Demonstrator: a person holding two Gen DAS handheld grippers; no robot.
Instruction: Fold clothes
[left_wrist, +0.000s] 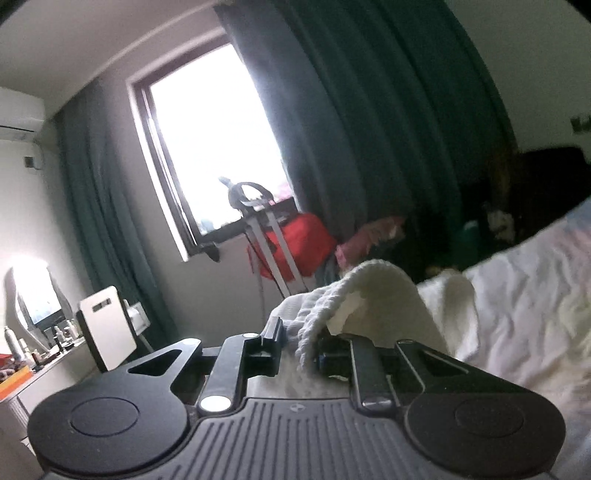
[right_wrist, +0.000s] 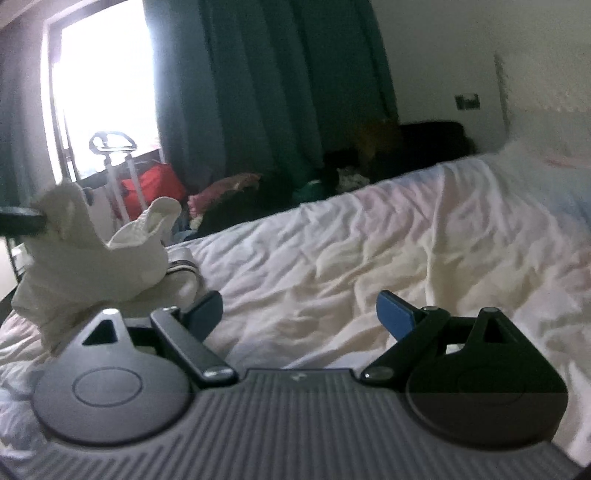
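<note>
Slippage is the main risk: left gripper (left_wrist: 299, 345) pinches only a ribbed edge of the white garment (right_wrist: 92, 254), lifted above the bed (right_wrist: 369, 258), so its hanging weight could pull free. Right gripper (right_wrist: 299, 314) hovers released over bare sheet. Bunching hides the garment's shape.

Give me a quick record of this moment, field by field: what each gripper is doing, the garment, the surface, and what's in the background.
left gripper: shut on the white knitted garment, lifting a bunch of it off the bed
right gripper: open, nothing between the fingers, low over the bed sheet
garment state: crumpled, partly raised, lower part resting on the sheet
surface: bed with wrinkled white sheet
background: bright window, dark green curtains, red bag by the window
task stage: garment picked up, not yet folded
</note>
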